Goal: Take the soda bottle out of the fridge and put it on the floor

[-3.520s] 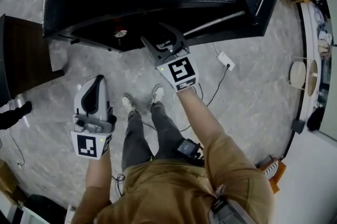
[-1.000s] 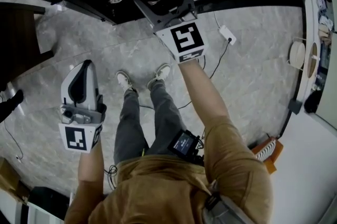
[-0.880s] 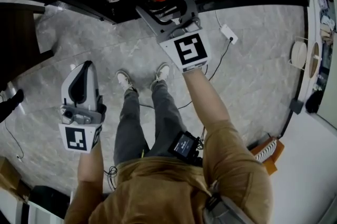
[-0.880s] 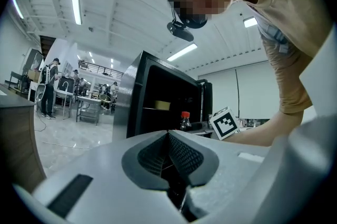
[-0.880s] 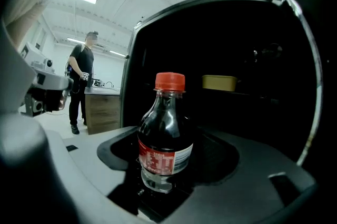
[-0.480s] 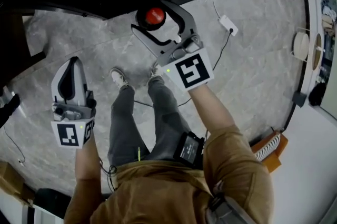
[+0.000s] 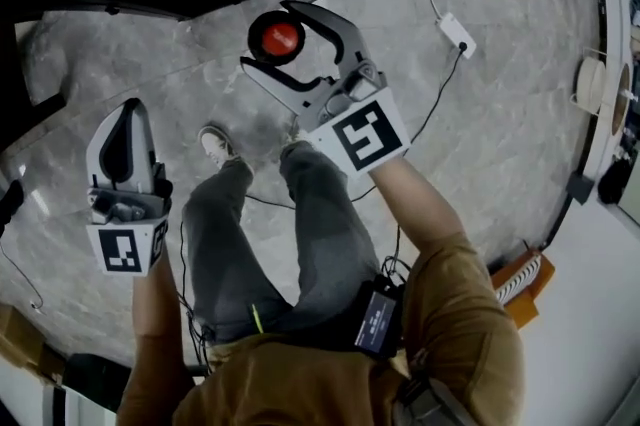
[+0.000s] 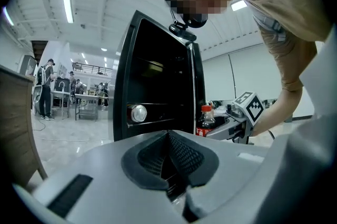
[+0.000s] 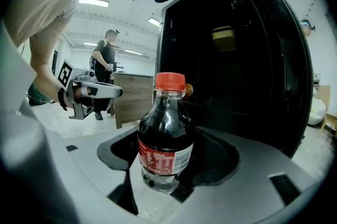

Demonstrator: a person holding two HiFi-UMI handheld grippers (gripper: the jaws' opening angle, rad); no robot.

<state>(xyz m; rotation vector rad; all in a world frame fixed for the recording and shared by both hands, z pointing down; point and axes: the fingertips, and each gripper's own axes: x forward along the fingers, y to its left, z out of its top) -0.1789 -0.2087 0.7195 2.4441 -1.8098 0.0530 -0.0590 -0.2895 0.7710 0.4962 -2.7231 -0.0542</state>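
Right hand-held gripper (image 7: 270, 36) clamped on soda bottle (image 9: 164, 136); bottle upright, outside open fridge (image 9: 237, 70), above floor (image 7: 500, 114). Left hand-held gripper (image 7: 124, 139) clenched, empty. Advice: lower straight down, hold bottle vertical, seat base flat on floor before releasing.

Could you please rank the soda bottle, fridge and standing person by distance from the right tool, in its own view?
1. Soda bottle, gripped by the right tool.
2. Fridge, open, just behind at right.
3. Standing person, far back at left.
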